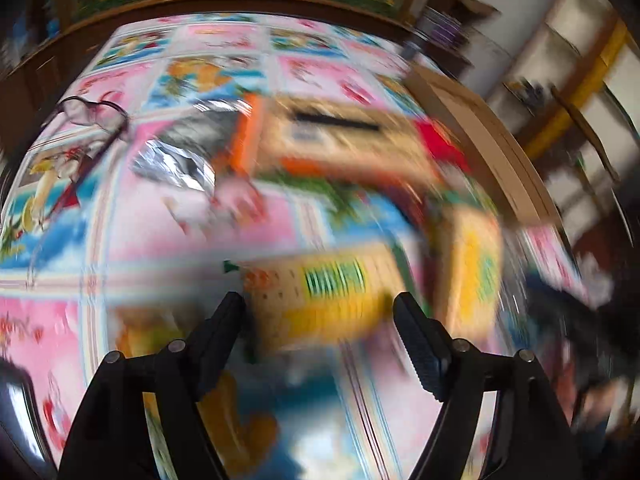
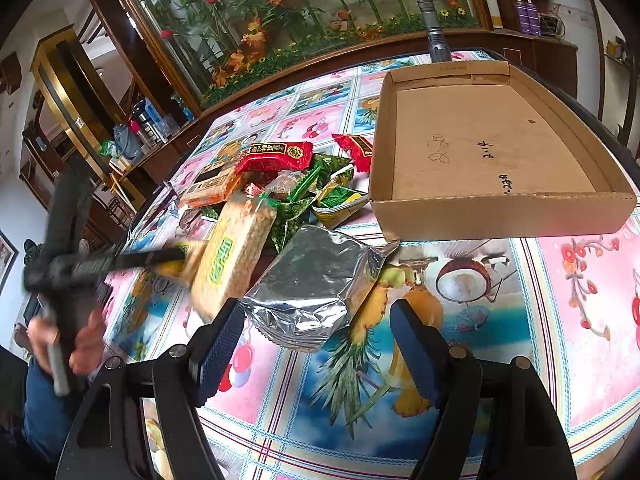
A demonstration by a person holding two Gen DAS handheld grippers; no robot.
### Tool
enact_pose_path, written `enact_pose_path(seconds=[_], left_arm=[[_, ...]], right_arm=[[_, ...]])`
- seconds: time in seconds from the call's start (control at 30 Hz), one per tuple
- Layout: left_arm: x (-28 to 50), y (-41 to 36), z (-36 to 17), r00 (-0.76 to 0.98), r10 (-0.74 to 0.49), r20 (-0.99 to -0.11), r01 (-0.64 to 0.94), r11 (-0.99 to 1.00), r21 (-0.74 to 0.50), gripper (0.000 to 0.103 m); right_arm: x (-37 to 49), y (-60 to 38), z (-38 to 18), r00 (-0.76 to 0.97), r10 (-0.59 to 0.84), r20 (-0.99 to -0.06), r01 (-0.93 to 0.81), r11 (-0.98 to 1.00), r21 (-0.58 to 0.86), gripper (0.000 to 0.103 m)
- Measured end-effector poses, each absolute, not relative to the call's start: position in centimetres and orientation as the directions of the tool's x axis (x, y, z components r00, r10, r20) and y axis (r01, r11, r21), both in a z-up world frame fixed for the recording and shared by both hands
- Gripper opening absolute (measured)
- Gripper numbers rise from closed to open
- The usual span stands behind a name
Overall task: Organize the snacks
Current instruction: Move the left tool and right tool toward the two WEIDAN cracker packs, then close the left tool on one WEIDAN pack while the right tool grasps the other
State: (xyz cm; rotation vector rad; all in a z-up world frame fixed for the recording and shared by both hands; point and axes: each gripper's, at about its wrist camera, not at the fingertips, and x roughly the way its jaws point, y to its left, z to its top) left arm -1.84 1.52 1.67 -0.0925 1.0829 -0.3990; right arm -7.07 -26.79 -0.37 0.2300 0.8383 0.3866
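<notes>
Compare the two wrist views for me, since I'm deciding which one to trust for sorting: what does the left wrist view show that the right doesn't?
Only the left wrist view, which is heavily blurred, shows a pair of glasses lying on the tablecloth and the left gripper open just short of the yellow cracker pack.

Only the right wrist view shows the inside of the cardboard tray, with nothing in it, the red snack packets, the green packets and the open right gripper.

Both show the silver foil pack, the yellow cracker pack and the fruit-print tablecloth.
</notes>
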Motion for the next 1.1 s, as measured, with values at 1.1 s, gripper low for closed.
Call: enact_pose_path(seconds=[1.1], left_arm=[[-0.9, 2.1, 1.1, 0.579, -0.058, -0.813, 0.081, 0.997, -0.013, 0.06]], right_arm=[[-7.3, -20.5, 3.1, 0.607, 0.39, -0.693, -0.327, 0.917, 0.229, 0.08]])
